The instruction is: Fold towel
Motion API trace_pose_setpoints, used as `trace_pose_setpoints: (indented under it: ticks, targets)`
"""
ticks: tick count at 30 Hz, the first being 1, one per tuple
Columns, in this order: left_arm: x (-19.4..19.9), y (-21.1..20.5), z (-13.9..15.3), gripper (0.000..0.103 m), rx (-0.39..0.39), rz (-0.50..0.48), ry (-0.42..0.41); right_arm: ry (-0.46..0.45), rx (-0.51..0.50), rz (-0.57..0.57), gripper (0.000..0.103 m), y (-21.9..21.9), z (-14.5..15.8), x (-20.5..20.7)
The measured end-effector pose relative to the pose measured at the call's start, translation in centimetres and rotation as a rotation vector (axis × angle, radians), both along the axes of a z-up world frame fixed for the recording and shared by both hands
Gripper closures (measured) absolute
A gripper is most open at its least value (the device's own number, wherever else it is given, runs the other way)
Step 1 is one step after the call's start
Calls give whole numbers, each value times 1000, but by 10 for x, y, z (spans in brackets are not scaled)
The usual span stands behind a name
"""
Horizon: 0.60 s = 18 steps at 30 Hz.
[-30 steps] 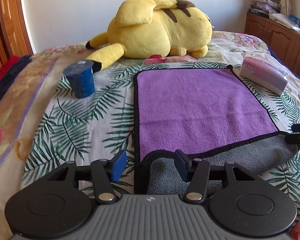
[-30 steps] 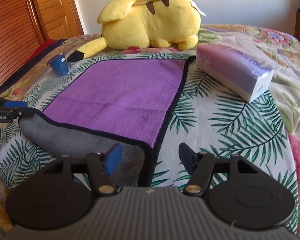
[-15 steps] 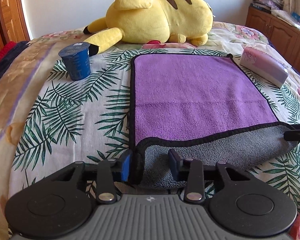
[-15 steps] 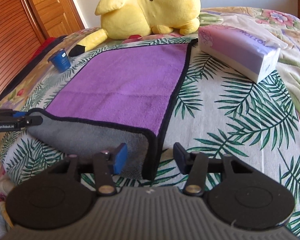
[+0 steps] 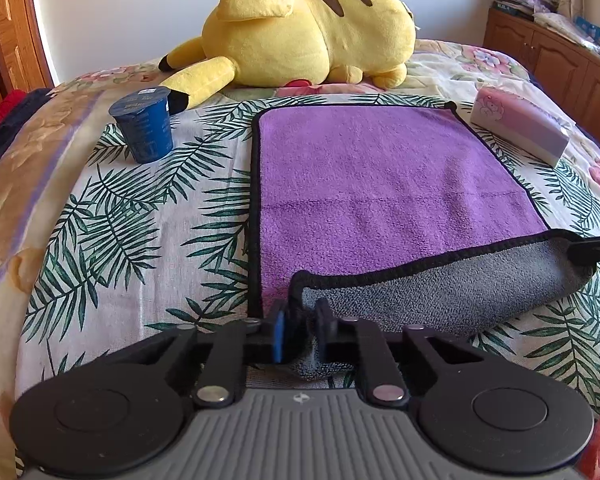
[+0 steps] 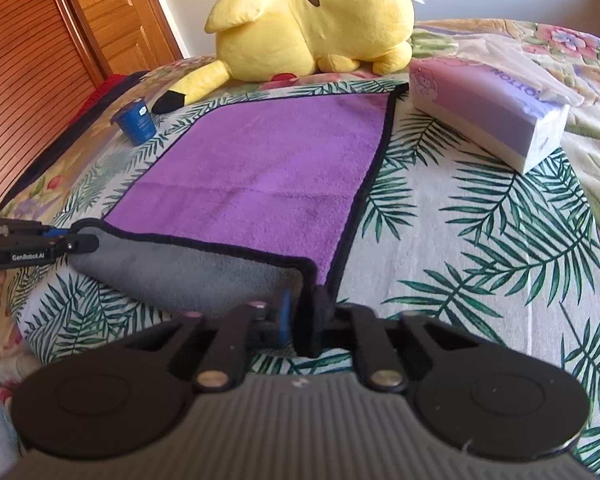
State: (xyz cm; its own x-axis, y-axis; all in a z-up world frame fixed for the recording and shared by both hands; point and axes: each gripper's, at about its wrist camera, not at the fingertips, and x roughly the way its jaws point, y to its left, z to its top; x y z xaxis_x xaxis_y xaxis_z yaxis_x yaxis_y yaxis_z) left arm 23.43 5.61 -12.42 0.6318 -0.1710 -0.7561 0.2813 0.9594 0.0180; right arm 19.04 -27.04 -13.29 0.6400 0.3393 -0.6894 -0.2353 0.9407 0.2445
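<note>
Fingers (image 5: 279,334) on the left gripper (image 5: 300,330) pinch the towel (image 5: 379,184)'s near left corner; right gripper (image 6: 305,322) clamps the near right corner, grey underside turned up on the bed (image 6: 459,240).

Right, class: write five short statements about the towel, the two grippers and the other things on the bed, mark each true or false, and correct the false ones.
1. The left gripper is shut on the towel. True.
2. The right gripper is open, clear of the towel. False: it is shut on the near right corner.
3. The towel's turned-up near edge shows grey. True.
4. The blue cup stands on the towel. False: it stands on the bedspread, left of it.
5. The plush toy lies beyond the towel's far edge. True.
</note>
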Motion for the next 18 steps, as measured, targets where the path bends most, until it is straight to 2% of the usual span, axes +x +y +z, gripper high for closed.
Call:
trace_pose_setpoints:
  ticks: [3, 4, 18]
  targets:
    - [-1, -1, 1, 103, -6, -9, -3, -15, -11, 7, 95, 1, 1, 0]
    - [-1, -1, 2, 103, -7, -10, -8, -18, -11, 13, 99, 2, 1, -1]
    - [-5, -3, 27, 103, -63, -13, -104, -100, -1, 10, 99, 4, 16, -6]
